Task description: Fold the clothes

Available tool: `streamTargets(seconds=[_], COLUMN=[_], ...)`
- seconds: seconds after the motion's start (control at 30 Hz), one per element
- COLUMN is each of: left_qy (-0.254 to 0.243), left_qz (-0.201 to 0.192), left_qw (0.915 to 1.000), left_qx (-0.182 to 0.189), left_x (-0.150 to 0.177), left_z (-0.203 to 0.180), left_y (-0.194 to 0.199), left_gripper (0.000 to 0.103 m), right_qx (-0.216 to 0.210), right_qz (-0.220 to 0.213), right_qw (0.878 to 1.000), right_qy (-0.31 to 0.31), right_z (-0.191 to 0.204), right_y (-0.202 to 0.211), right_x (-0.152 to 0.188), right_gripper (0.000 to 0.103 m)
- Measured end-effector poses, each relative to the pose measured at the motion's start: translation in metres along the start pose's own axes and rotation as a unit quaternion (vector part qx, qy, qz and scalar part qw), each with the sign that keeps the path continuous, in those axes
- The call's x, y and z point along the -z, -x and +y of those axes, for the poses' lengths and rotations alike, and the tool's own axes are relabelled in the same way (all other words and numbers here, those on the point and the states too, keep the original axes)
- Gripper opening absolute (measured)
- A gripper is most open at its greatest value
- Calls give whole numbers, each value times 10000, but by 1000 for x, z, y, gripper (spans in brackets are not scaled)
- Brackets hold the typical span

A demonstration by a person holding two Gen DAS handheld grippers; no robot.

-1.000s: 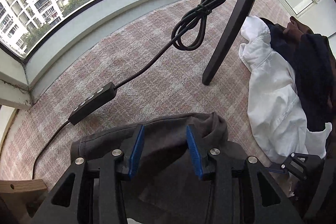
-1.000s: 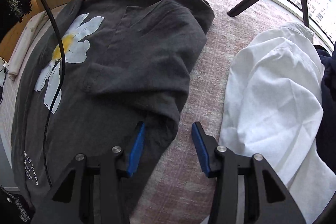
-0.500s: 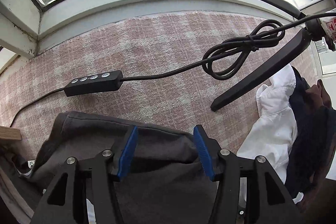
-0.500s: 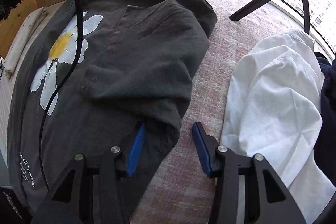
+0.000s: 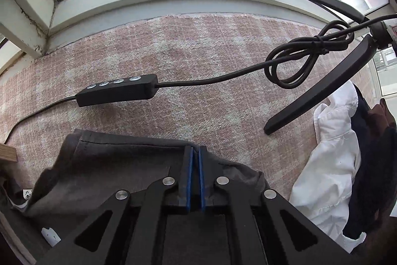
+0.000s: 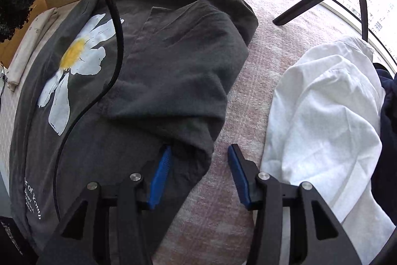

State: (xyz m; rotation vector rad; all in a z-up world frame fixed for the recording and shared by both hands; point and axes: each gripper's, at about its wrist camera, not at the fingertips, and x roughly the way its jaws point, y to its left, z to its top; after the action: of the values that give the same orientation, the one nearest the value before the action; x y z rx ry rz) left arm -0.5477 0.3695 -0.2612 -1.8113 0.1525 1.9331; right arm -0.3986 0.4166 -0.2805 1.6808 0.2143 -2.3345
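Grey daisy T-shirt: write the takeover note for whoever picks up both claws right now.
Left claw: shut on the far edge of the grey T-shirt, pads pinched together with fabric at the tips.
Right claw: open at the shirt's near right corner; one pad on the cloth, the other over the pink blanket. Nothing gripped.
Shirt lies print up, its right side folded inward over the body.
Waiting pile on the right: white garment on top, dark clothes beside it.
Left to do: close the right claw on the near edge, finish the fold, then the pile.
Mind the tripod leg and cable remote beyond the shirt.
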Motion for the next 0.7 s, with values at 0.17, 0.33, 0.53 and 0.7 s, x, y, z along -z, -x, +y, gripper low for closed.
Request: streamTargets(seconds=[0.17,0.33,0.53,0.7], left_qy=[311,419,-205,-989], left_qz=[-311,-600,-255,-134], left_qw=[9988,9966,9982,9904], left_qx=[207,388,507,952], left_x=[-6,-19,-13,18], left_z=[12,22,11,-8], left_y=[6,17,28,48], left_gripper=[2,1,31,37], right_qx=[39,-238,-253,-457], right_qz=[-79,-220,-303,-369], right_qw=[9999,9987,9986,9969], right_qy=[-112,-399,-360,-532], right_z=[-4,-15,-11,-17], right_y=[1,2,3,5], right_x=[1,8,10,19], right_gripper=[37,14,17,17])
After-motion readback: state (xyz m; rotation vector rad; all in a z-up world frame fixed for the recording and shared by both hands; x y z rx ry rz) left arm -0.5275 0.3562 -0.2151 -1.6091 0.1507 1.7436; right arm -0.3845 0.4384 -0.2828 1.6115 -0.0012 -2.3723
